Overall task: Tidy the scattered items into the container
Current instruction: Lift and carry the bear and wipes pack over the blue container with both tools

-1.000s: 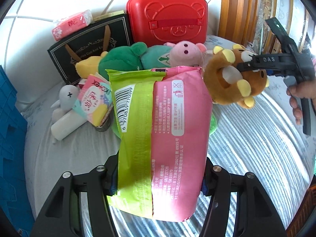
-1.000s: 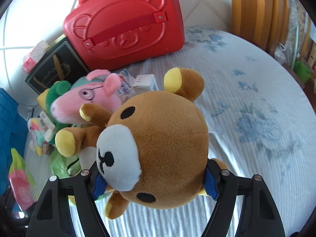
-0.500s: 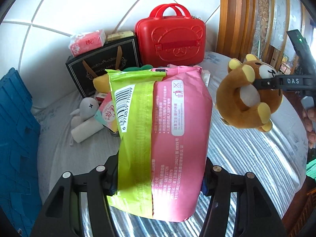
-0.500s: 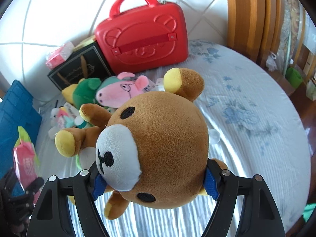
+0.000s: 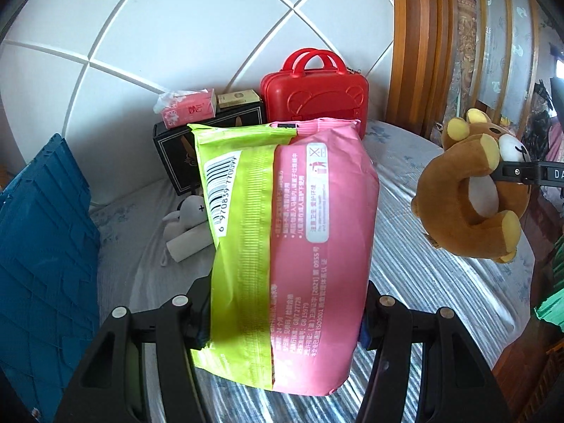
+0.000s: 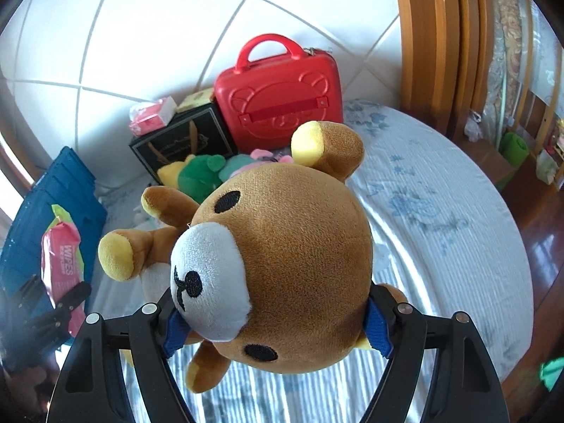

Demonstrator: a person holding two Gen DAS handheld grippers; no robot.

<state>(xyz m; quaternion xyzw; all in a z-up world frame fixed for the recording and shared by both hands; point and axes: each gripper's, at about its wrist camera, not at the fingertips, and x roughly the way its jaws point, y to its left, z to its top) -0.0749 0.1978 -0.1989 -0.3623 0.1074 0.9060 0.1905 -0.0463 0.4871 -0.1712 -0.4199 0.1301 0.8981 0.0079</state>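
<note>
Pink plush [image 6: 269, 155] mostly hidden behind bear [image 6: 282, 264].

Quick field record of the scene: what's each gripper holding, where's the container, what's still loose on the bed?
left gripper: shut on wipes pack
right gripper: shut on bear
container: blue crate, at the bed's left edge
still on bed: green plush, white plush
</note>
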